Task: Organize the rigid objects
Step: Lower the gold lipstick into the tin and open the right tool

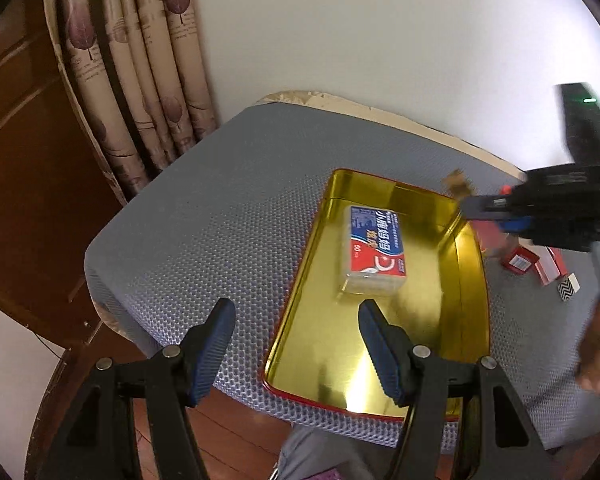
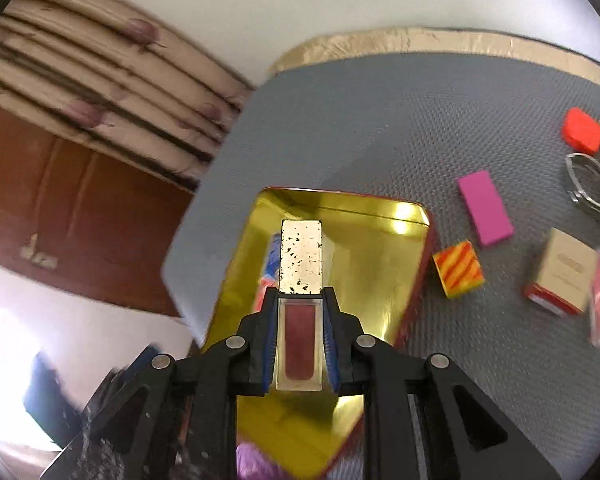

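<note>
A gold tin tray (image 1: 332,340) lies on the grey mat (image 1: 220,232), and a blue and red box (image 1: 374,250) lies flat inside it. My left gripper (image 1: 296,312) hangs open over the tray's near left edge with nothing between its fingers. My right gripper (image 2: 300,294) is shut on a clear lip gloss tube (image 2: 300,332) with dark red contents. The tube's gold speckled cap (image 2: 301,256) sticks out forward over the tray (image 2: 372,264) and partly hides the box (image 2: 268,268). In the left wrist view the right gripper (image 1: 472,204) reaches in blurred from the right.
Right of the tray lie a yellow and red striped cube (image 2: 458,268), a pink block (image 2: 486,208), a beige and red box (image 2: 564,276), a red lid (image 2: 582,130) and a metal clip (image 2: 592,188). A zigzag-patterned cube (image 1: 568,288) sits near red boxes (image 1: 520,260). Curtains (image 1: 140,80) hang at the left.
</note>
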